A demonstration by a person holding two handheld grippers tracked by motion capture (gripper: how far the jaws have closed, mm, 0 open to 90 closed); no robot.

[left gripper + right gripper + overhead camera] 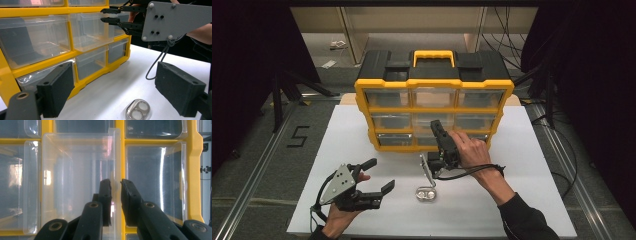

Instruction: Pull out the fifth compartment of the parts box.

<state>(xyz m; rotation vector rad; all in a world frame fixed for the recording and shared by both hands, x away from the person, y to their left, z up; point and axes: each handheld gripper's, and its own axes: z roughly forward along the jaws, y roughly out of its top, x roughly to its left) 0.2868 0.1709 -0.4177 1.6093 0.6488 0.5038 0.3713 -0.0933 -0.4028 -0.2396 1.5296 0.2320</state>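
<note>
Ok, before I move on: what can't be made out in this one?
- High view: the right tongs tips and the middle drawer front, hidden by the hand and tongs body.
- Right gripper view: whether the pads press the drawer's clear wall; glare.
- Left gripper view: the small metal piece, cut off by the bottom edge.

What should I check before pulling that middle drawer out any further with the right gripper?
1. Right gripper clamped on the clear drawer: ok, jaws nearly closed across its front wall edge.
2. Drawer started out of the yellow organizer: ok, its front stands proud of the neighbouring drawers in the right gripper view.
3. Depth of grip: cannot tell; only the pad tips reach the wall.
4. Left gripper out of the way: ok, open, empty, and low on the white table.
5. Small metal piece clear of the drawer's path: ok, it lies on the table in front of the organizer.
6. Drawer contents: cannot tell through the glare.
</note>
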